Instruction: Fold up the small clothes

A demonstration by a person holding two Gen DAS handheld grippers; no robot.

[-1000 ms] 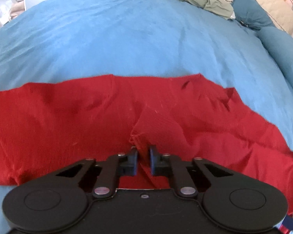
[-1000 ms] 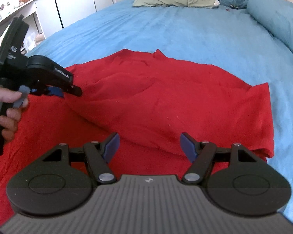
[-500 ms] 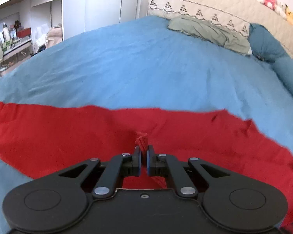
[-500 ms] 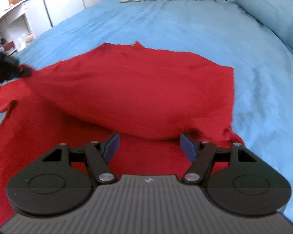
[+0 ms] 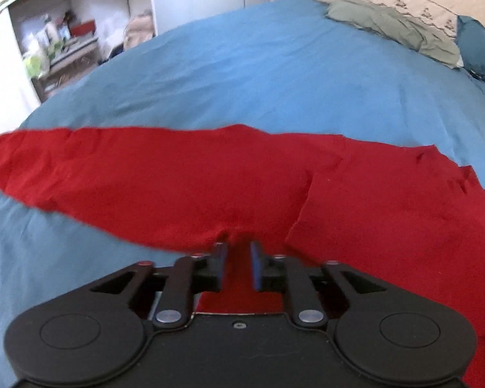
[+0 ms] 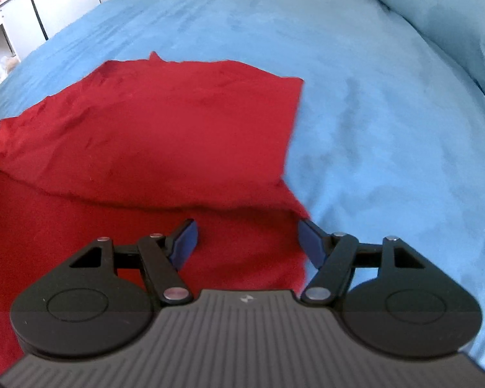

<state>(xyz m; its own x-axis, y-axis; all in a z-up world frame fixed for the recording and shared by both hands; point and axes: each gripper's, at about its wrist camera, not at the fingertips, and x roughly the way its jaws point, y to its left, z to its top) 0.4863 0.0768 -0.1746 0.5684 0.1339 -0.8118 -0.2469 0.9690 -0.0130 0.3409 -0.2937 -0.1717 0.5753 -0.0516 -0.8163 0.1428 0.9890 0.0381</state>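
We see a red garment (image 6: 165,123) lying on a bed with a blue cover (image 6: 371,103), its upper layer folded over the lower one. Our left tool (image 5: 237,263) has its fingers slightly apart, with a fold of the red cloth just in front of the tips and red cloth showing in the gap; they clamp nothing. Our right tool (image 6: 247,237) stands wide apart over the garment's near right corner. A green pillow (image 5: 394,27) lies at the head of the bed.
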